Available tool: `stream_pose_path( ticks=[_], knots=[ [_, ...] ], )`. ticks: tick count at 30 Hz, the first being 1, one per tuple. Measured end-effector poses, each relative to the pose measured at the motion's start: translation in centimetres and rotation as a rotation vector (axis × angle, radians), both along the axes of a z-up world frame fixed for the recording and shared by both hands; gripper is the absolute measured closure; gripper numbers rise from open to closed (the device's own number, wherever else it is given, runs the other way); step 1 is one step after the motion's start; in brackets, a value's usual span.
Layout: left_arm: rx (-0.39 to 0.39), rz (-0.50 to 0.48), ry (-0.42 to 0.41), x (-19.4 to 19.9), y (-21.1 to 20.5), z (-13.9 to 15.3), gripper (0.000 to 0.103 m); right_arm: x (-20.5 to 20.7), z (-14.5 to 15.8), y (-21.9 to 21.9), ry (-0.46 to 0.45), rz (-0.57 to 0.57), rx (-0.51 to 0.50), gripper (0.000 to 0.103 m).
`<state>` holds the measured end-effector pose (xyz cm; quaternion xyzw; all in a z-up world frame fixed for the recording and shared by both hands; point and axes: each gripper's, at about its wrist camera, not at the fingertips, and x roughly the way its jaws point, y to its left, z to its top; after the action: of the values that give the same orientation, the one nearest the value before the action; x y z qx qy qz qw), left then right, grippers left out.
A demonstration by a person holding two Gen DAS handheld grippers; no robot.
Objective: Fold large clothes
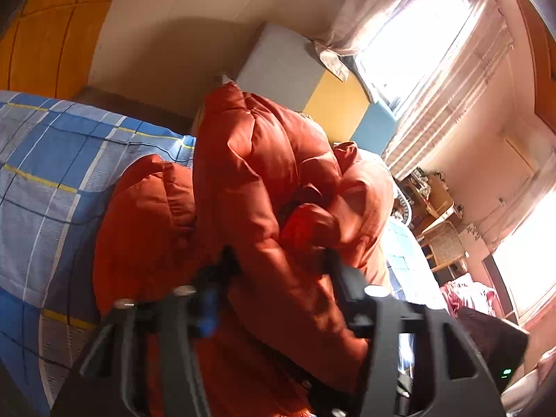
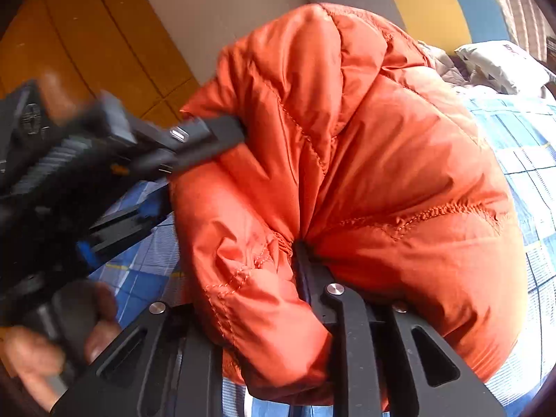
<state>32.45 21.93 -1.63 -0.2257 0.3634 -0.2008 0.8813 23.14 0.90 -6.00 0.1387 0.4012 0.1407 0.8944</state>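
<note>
Right gripper [image 2: 264, 264] fingers clamped on an orange puffer jacket [image 2: 365, 139] over a checked bed [image 2: 521, 160].
Left gripper [image 2: 208, 160] fingers straddle a jacket fold, grip unclear; mid-fold, next lay it flat.

Bunched jacket [image 2: 365, 160] between both fingers [image 2: 226, 128]

a home bedroom: plaid bedsheet [image 1: 52, 160], pillow [image 2: 500, 64], curtained window [image 1: 427, 45].
</note>
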Motion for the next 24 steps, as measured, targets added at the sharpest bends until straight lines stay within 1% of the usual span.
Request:
stream_pose_path(
  ticks=[4,5,7,8,9,12,14,16,17,19,20,21,23,24],
  knots=[
    [0.013,-0.039,-0.012,0.0,-1.2,0.6,0.075,-1.3,1.3,-1.3,0.002,0.052,0.041,0.074],
    [0.022,-0.043,-0.011,0.2,-1.5,0.7,0.078,-1.5,1.6,-1.8,0.005,0.067,0.052,0.071],
    [0.04,-0.036,-0.007,0.6,-1.9,0.5,0.086,-1.7,2.3,-2.8,0.004,0.112,0.09,0.055],
    [0.036,-0.027,0.0,0.8,-1.8,0.3,0.087,-1.9,2.8,-3.4,0.002,0.132,0.114,0.036],
    [0.028,-0.019,0.002,0.8,-1.7,0.2,0.088,-2.5,3.4,-4.0,-0.011,0.152,0.137,0.03],
    [0.008,-0.014,-0.001,0.5,-1.0,-0.1,0.089,-3.8,4.7,-6.5,-0.031,0.172,0.2,0.03],
    [-0.002,-0.019,-0.003,0.0,-0.5,-0.3,0.089,-3.9,4.9,-9.0,-0.056,0.106,0.196,0.03],
    [-0.019,-0.015,0.0,-0.2,0.1,-0.6,0.089,-3.2,4.3,-11.2,-0.051,0.037,0.177,0.034],
    [-0.026,-0.013,0.001,-0.3,0.3,-0.7,0.09,-2.7,3.6,-12.0,-0.04,0.012,0.155,0.039],
    [-0.037,-0.015,0.0,-0.6,0.4,-0.8,0.089,-1.4,2.2,-13.0,-0.011,-0.014,0.129,0.04],
    [-0.04,-0.013,-0.001,-0.5,0.5,-0.9,0.089,-0.9,1.8,-13.2,-0.01,-0.014,0.118,0.04],
    [-0.045,-0.008,0.003,-0.5,0.6,-0.9,0.086,-0.8,1.7,-12.9,-0.013,-0.009,0.101,0.04],
    [-0.057,0.011,0.006,-0.5,1.0,-1.0,0.076,-0.8,1.7,-12.0,-0.014,0.003,0.076,0.04],
    [-0.072,0.015,0.007,-0.4,1.2,-1.1,0.062,-1.0,1.8,-11.5,-0.013,0.011,0.069,0.04]
  ],
)
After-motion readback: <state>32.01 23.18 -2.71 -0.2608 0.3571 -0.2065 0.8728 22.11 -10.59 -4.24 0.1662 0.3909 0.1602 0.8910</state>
